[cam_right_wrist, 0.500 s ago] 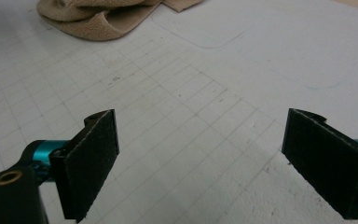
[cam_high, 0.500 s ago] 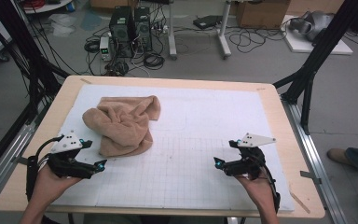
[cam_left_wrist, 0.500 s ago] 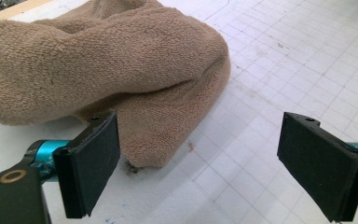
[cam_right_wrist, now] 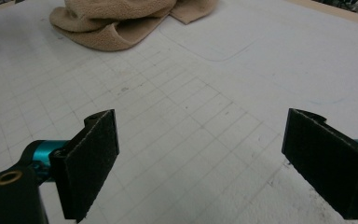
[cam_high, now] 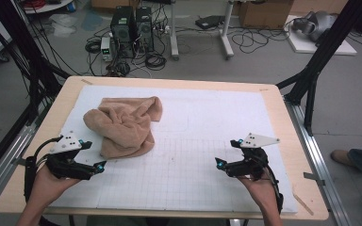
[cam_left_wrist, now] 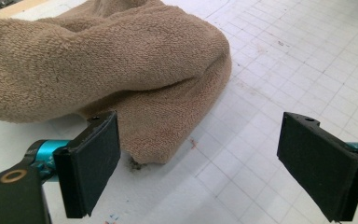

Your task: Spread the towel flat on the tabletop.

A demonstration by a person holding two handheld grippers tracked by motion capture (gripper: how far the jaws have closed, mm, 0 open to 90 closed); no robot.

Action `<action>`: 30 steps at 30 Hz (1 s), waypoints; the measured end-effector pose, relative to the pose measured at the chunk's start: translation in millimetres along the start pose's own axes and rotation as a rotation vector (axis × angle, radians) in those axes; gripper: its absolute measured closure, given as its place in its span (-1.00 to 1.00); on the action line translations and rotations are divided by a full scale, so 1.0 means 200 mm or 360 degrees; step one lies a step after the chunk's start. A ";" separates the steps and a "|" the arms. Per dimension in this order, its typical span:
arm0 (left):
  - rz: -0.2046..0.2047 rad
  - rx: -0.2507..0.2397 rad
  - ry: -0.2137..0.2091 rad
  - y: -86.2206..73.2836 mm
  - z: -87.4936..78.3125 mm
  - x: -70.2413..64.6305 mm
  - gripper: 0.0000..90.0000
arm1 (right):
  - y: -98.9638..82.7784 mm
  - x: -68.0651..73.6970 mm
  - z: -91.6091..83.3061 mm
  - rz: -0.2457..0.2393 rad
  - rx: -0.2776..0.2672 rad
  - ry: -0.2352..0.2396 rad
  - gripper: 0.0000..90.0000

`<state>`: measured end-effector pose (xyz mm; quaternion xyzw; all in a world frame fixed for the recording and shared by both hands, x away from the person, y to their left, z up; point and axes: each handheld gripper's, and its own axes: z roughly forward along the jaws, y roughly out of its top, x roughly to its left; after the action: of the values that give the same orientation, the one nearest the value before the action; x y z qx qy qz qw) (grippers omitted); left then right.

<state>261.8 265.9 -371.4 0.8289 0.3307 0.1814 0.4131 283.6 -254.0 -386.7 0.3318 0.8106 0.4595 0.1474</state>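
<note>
High view is showing a crumpled tan towel (cam_high: 125, 125) lying on the white gridded mat (cam_high: 207, 122) that is covering the wooden table (cam_high: 283, 108), in the mat's far left part. The left gripper (cam_high: 94, 157), held in the person's left hand (cam_high: 52, 181), is hovering just beside the towel's near edge, its jaws standing spread and gripping nothing. In the left gripper view the towel (cam_left_wrist: 116, 70) is bulging just beyond the two black pads (cam_left_wrist: 93, 163), its nearest fold sitting between them but apart from both. The right gripper (cam_high: 226, 154), in the right hand (cam_high: 261, 188), is hanging well apart from the towel, to its right over bare mat, jaws likewise spread wide and empty. In the right gripper view the towel (cam_right_wrist: 121, 18) is lying far ahead, up and left.
</note>
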 end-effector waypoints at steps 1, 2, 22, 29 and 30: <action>-0.0004 -0.0002 0.0000 0.00 0.00 0.00 -0.70 | 0.01 0.00 0.01 -0.0003 0.0004 0.0008 -0.78; -0.0006 -0.0005 -0.0006 0.01 0.01 0.00 -0.70 | 0.03 0.00 0.02 -0.0007 0.0006 0.0010 -0.78; -0.0012 -0.0009 -0.0022 0.02 0.03 0.01 -0.70 | 0.38 0.08 0.29 -0.0191 0.0052 0.0145 -0.78; -0.0016 -0.0015 -0.0025 0.03 0.04 0.02 -0.69 | 0.53 0.15 0.46 -0.0235 0.0056 0.0241 -0.69; -0.0020 -0.0017 -0.0023 0.03 0.04 0.02 -0.69 | 0.55 0.16 0.49 -0.0258 0.0060 0.0264 -0.65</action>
<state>271.3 261.0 -370.7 0.8259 0.3319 0.1746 0.4211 357.5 -130.7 -343.7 0.2286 0.8526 0.4567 0.1104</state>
